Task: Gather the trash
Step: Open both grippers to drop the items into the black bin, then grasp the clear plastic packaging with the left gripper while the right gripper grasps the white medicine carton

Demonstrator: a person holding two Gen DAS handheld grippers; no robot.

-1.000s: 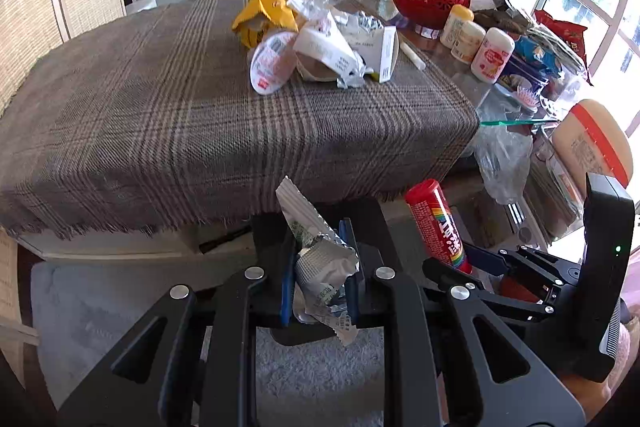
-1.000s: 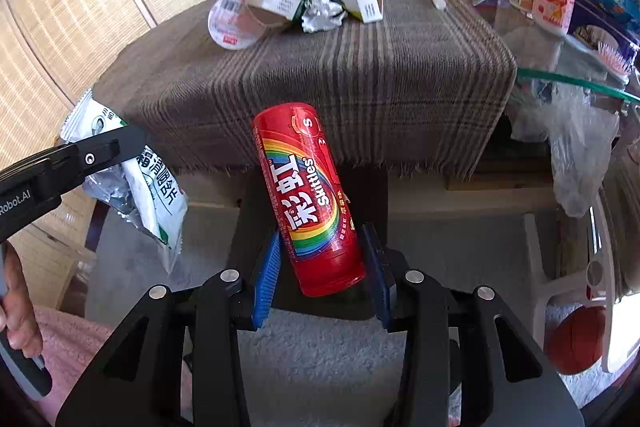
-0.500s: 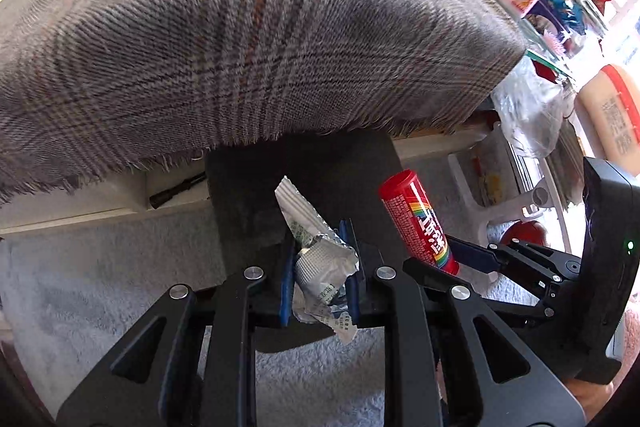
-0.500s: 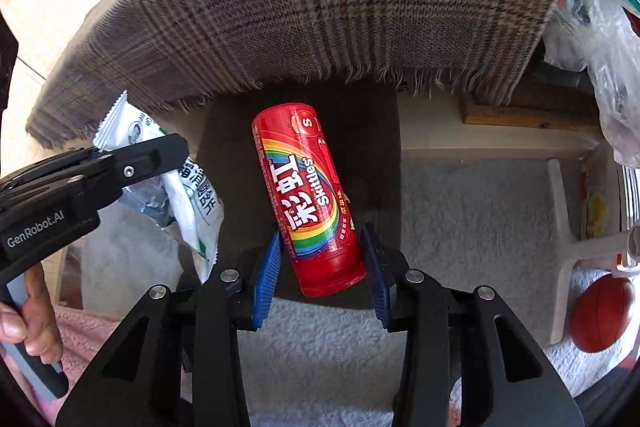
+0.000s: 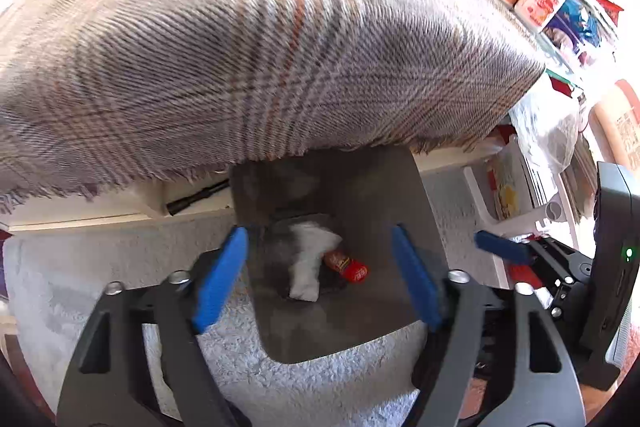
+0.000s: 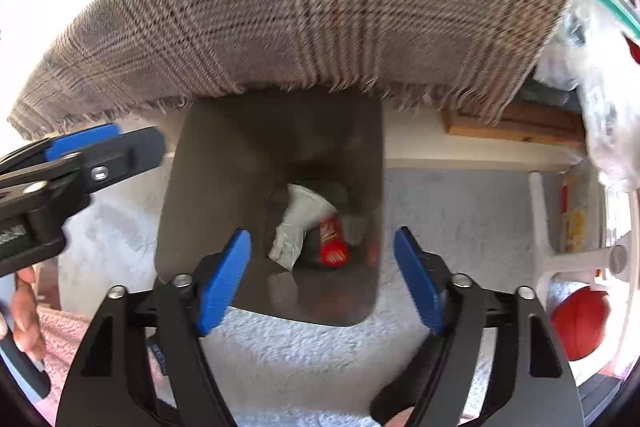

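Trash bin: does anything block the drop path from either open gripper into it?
Nothing visible does. The left gripper and right gripper hang open above the bin; the Skittles tube and wrapper lie inside.

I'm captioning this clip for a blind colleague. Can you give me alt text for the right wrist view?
The right gripper hangs open over a dark bin on pale carpet, with a red candy tube and a white wrapper lying inside. The left gripper reaches in from the left, and a plaid tablecloth hangs above the bin.
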